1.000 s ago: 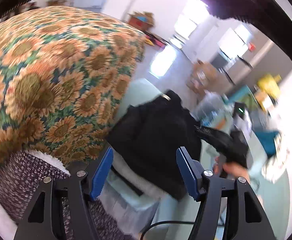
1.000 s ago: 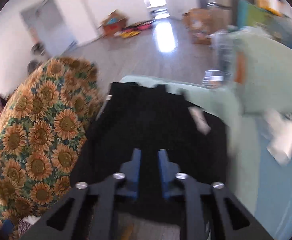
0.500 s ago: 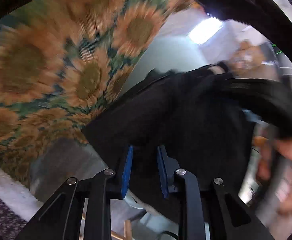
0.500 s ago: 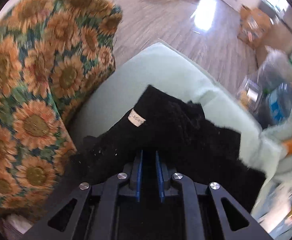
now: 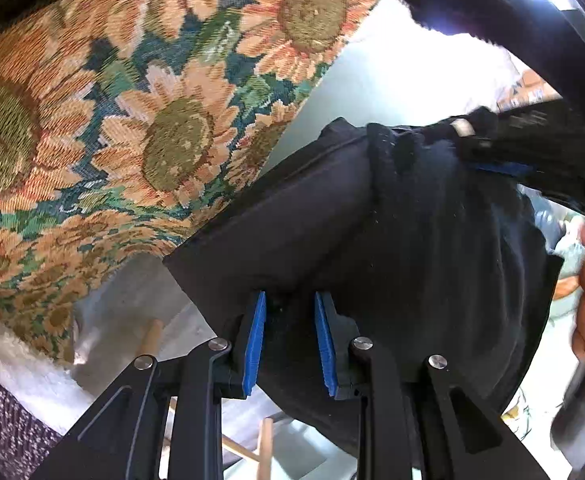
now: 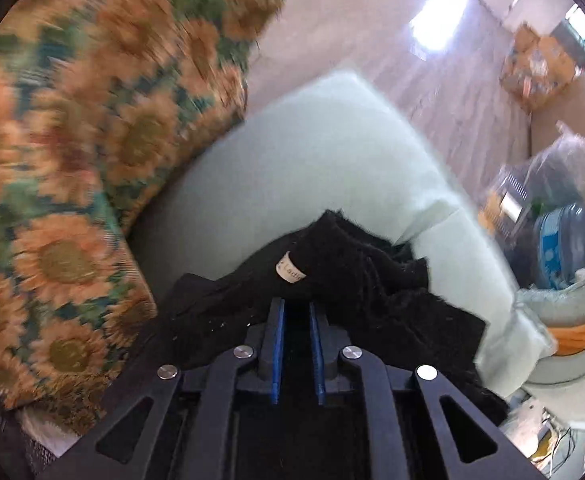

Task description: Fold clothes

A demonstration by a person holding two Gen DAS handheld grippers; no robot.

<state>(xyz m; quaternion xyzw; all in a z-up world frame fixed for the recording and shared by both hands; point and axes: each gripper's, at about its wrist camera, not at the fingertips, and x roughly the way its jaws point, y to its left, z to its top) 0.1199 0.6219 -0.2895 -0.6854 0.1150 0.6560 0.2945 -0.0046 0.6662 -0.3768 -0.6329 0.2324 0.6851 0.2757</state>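
Left gripper (image 5: 288, 304): narrow, blue pads clamped on a fold of the black garment (image 5: 412, 240).
Right gripper (image 6: 296, 312): narrow, jaws just closing, pinching the same garment (image 6: 356, 276) near its white label (image 6: 290, 272).
Garment location: lower centre, over the pale green cushion (image 6: 320, 160).
Sunflower fabric (image 5: 112, 112): upper left, beside the garment.

I get bright daylight with blown-out glare far ahead of each hand-held gripper; the sunflower blanket (image 6: 72, 168) smears with motion blur left of the right one, and fisheye bending darkens both frames' edges
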